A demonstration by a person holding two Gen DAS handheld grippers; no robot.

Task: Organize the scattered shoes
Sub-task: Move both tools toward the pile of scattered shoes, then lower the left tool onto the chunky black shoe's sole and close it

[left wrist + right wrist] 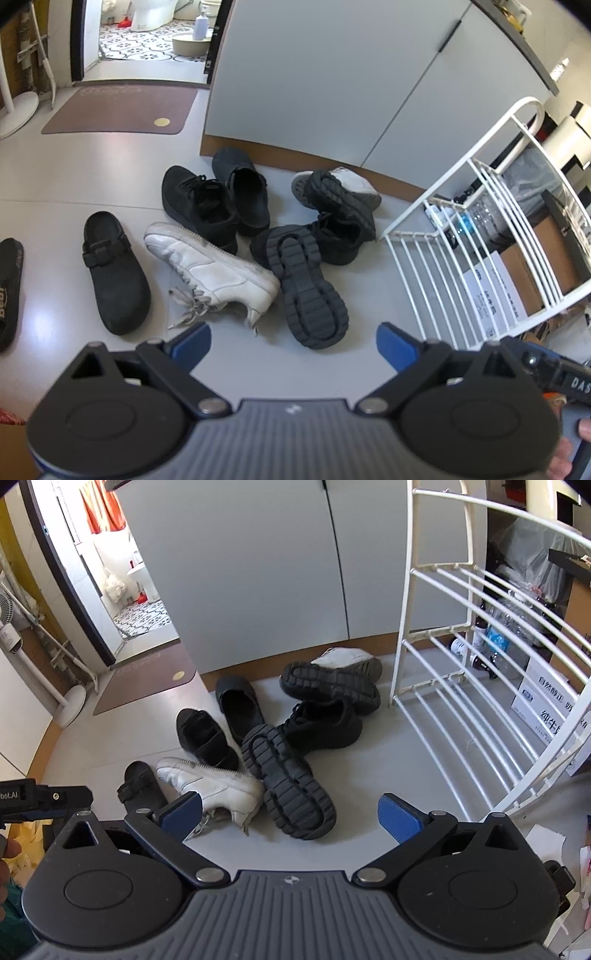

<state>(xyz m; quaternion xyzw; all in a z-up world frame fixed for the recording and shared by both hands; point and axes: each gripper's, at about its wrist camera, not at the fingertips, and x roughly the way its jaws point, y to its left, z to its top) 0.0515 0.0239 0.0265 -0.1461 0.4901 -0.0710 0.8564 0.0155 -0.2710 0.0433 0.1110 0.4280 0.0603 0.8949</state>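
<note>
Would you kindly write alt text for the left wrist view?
The open left gripper hovers over a pile of scattered shoes on a grey floor: an upturned black sneaker, a white sneaker and a black clog. An empty white wire rack stands at right.

Both wrist views downward, near, sharing shoe pile (258, 229) (266, 738).

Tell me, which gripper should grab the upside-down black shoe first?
Probably the right gripper. It is open, the upside-down black shoe lies just ahead between its fingers, and the white rack stands on its side. The left gripper is open too, but farther from the rack.
</note>
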